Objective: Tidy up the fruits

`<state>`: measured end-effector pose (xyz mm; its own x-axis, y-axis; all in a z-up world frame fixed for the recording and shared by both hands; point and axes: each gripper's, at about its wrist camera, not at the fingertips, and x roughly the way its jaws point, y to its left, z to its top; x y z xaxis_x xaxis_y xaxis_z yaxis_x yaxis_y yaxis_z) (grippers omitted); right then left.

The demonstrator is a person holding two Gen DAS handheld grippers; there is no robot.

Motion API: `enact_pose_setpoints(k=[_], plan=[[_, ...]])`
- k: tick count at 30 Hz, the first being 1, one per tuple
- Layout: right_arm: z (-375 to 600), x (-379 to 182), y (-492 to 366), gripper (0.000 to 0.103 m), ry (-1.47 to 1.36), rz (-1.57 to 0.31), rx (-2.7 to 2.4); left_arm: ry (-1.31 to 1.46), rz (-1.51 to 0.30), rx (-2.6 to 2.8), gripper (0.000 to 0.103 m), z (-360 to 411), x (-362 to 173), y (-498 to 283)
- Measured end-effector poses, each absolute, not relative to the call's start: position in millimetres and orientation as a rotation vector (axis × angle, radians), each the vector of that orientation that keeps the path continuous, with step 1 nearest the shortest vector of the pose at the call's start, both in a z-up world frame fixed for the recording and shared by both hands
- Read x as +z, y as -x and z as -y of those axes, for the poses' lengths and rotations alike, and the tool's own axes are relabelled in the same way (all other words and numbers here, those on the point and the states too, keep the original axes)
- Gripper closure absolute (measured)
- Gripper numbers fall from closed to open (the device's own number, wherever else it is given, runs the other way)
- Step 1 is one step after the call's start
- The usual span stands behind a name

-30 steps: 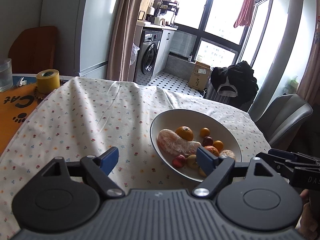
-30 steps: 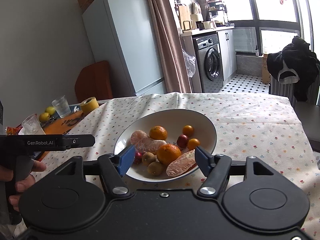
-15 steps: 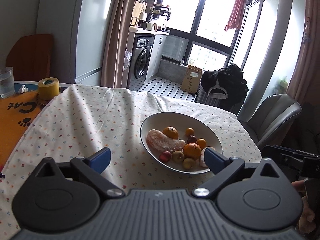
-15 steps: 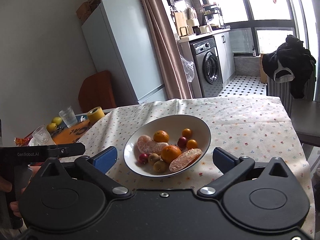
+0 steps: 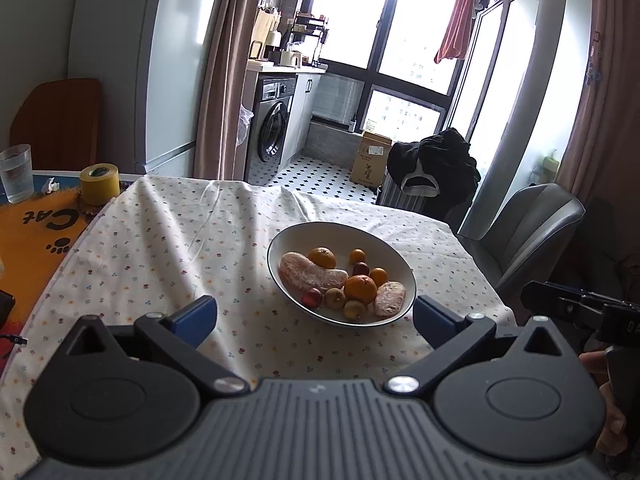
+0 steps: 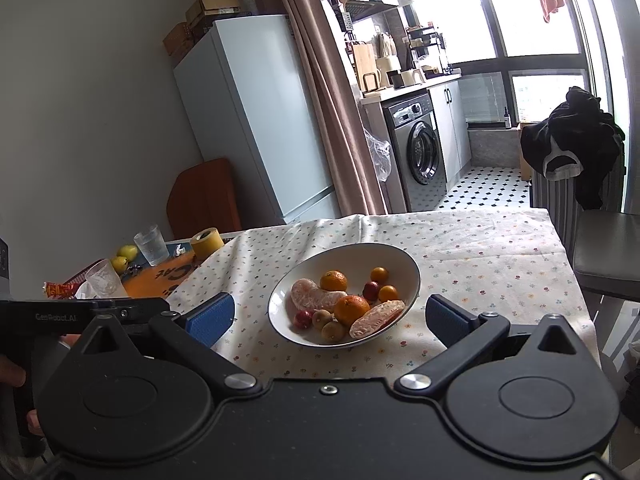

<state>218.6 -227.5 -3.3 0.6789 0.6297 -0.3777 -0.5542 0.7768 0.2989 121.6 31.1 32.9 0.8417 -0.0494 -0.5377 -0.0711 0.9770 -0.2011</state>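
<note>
A white bowl (image 5: pixel 384 244) stands on the flowered tablecloth and holds several fruits: oranges (image 5: pixel 360 289), peeled citrus pieces (image 5: pixel 310 274), small red and brown fruits. It also shows in the right wrist view (image 6: pixel 404 260) with the same fruits (image 6: pixel 351 309). My left gripper (image 5: pixel 314 318) is open and empty, in front of the bowl and apart from it. My right gripper (image 6: pixel 328 318) is open and empty, also in front of the bowl.
A yellow tape roll (image 5: pixel 99 183), a glass (image 5: pixel 15 174) and an orange mat (image 5: pixel 36 224) lie at the table's left. Two pears (image 6: pixel 124 258) and another glass (image 6: pixel 105 280) are there too. A grey chair (image 5: pixel 528 228) stands at the right.
Both grippers have pulled back and up from the bowl and their jaws have opened wider. The bowl now looks smaller and farther away.
</note>
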Motion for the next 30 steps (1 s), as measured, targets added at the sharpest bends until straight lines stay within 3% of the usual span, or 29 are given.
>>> enact_pose_setpoints(k=[30], plan=[[247,5,-144,0.0,-0.142,-0.491,0.608,0.167,-0.537,0.012,0.0,-17,42,-42]])
